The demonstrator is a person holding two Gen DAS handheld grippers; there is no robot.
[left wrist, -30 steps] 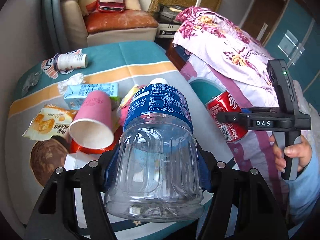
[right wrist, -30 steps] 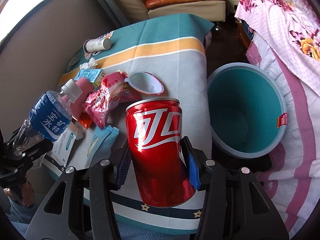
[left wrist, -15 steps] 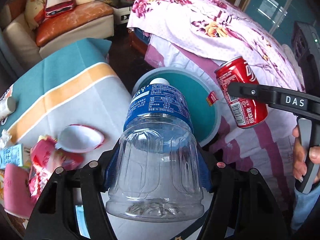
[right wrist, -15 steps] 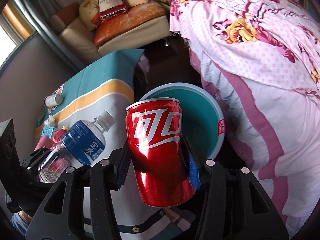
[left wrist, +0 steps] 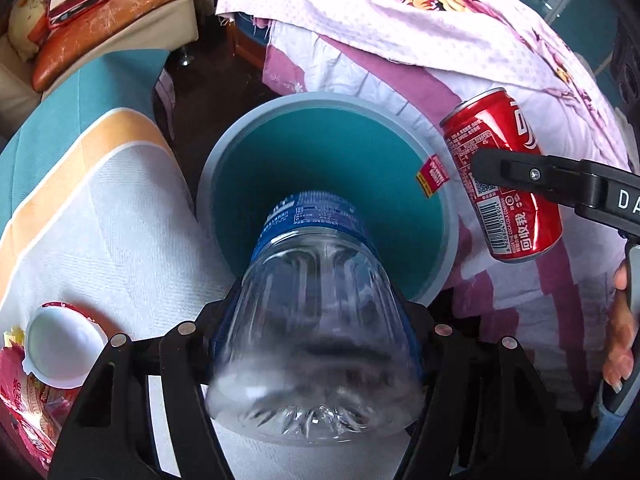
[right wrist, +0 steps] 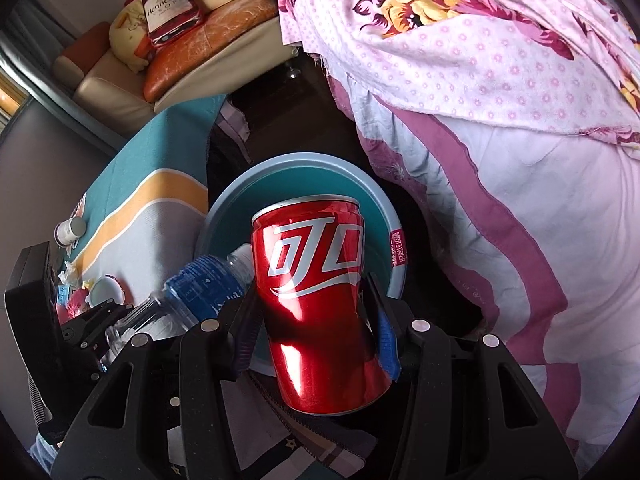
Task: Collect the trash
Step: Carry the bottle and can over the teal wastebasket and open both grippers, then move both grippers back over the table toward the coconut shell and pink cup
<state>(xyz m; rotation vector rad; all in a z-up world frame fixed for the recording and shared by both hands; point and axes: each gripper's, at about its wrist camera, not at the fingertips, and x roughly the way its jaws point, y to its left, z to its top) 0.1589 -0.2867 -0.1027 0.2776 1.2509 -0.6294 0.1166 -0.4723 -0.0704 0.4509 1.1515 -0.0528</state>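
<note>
change: we've swung both loads off the tabletop (left wrist: 100,216) to the teal bin (left wrist: 256,152) | left gripper (left wrist: 316,344) clamped on water bottle (left wrist: 316,320), neck over bin mouth | right gripper (right wrist: 316,316) clamped on red cola can (right wrist: 316,300), near bin's right rim | next, likely: drop both

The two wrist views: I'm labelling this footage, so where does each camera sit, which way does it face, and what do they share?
Left wrist: on the left gripper, looking steeply down past its plastic bottle into the teal bin; the right hand shows at the edge.
Right wrist: on the right gripper, looking down past its red can at the same bin; the left gripper shows lower left.
Shared: bin, bottle, can, striped tablecloth, floral bedding.
</note>
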